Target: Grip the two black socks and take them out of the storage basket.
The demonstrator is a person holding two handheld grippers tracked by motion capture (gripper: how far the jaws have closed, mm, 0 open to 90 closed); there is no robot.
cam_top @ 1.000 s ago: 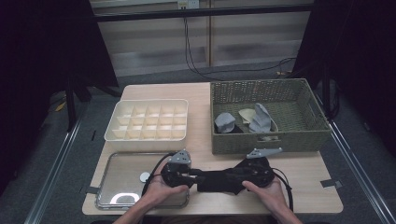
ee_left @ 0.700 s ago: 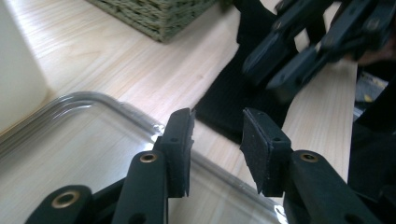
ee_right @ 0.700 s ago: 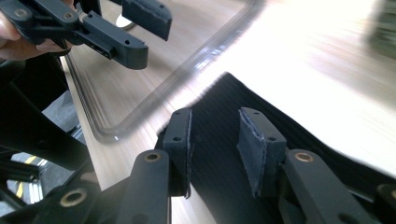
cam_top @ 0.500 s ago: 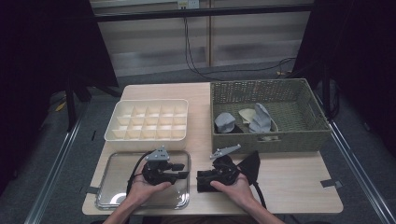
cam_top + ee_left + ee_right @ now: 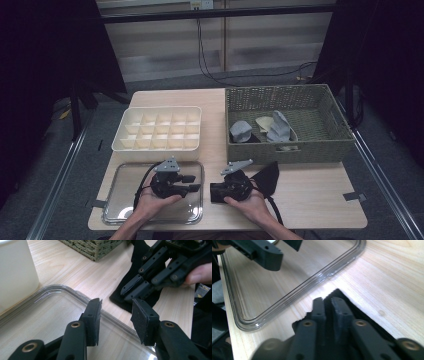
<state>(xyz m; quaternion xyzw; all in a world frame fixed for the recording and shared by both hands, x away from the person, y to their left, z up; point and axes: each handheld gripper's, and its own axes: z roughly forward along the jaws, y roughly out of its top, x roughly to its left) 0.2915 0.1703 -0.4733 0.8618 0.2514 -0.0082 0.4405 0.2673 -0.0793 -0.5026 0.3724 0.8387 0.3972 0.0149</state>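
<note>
a: divided white box [image 5: 157, 129] sits behind the clear tray [image 5: 126, 212], wicker basket [image 5: 287, 122] to the right with grey bundles inside. nothing between the grippers.

b: black cloth [image 5: 264, 179] lies on the table just right of the tray, long axis running right and away.

a: right gripper [image 5: 328, 302] has just been closing, pinching the cloth's near edge. left gripper [image 5: 116, 312], over the tray, has been opening, spread and empty.

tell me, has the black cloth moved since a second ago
Yes. The black cloth, pinched in the right tongs, has shifted right, out from in front of the clear tray to below the wicker basket.
</note>
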